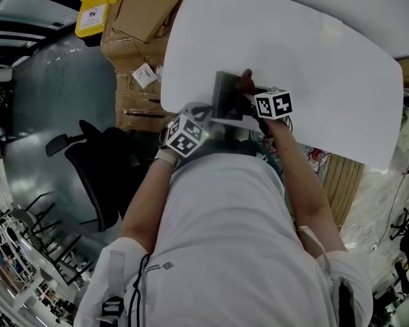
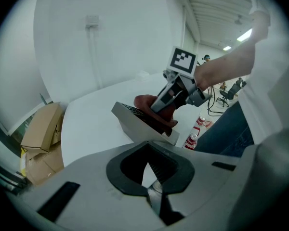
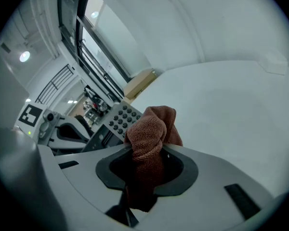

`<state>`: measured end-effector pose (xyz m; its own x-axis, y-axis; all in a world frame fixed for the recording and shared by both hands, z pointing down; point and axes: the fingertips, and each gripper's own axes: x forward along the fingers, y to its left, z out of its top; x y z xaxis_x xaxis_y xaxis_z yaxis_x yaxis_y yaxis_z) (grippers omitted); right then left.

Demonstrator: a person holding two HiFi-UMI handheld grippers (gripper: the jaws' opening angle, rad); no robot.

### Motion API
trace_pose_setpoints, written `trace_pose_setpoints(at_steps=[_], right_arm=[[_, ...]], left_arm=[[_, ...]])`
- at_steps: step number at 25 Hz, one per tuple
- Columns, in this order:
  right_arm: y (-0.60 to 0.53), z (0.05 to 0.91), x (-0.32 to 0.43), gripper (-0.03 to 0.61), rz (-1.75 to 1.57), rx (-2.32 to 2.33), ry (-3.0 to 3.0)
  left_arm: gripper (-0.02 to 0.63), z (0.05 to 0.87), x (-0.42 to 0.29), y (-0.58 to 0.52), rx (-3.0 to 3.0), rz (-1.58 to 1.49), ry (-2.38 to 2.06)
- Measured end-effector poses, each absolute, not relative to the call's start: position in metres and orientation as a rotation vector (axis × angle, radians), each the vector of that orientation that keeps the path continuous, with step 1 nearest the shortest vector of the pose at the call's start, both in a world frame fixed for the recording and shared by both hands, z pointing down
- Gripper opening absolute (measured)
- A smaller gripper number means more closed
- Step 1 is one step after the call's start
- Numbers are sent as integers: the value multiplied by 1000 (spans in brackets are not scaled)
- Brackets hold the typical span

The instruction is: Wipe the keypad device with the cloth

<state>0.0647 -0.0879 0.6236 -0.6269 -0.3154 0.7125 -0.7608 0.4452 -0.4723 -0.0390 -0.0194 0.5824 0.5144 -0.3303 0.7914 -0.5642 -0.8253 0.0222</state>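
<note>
The grey keypad device (image 1: 226,95) is tilted up off the white table (image 1: 307,39) near its front edge. My left gripper (image 1: 203,114) is shut on the device's near edge, a thin pale sliver between its jaws (image 2: 148,173). The right gripper (image 1: 249,94) is shut on a reddish-brown cloth (image 3: 151,129), which bunches out past its jaws and rests on the keypad's button face (image 3: 116,117). In the left gripper view the cloth (image 2: 145,102) lies on top of the device (image 2: 135,120), under the right gripper (image 2: 167,100).
Cardboard boxes (image 1: 146,9) and a yellow bin (image 1: 99,9) stand on the floor left of the table. A black office chair (image 1: 99,159) is at my left. Red-and-white cans (image 2: 195,129) sit on the floor below the table edge. A wooden pallet (image 1: 341,176) lies at right.
</note>
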Motion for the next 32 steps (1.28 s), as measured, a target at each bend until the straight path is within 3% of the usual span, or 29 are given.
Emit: trace_pose_setpoints(at_steps=[14,32], right_arm=[[-119,567,-2,101,1032,851,-2386],[-119,594,26,101,1121,955,-2337]], left_arm=[[11,586,-40,-21,2479,1203,-736],[11,585,-40,-20,2478,1201,-734]])
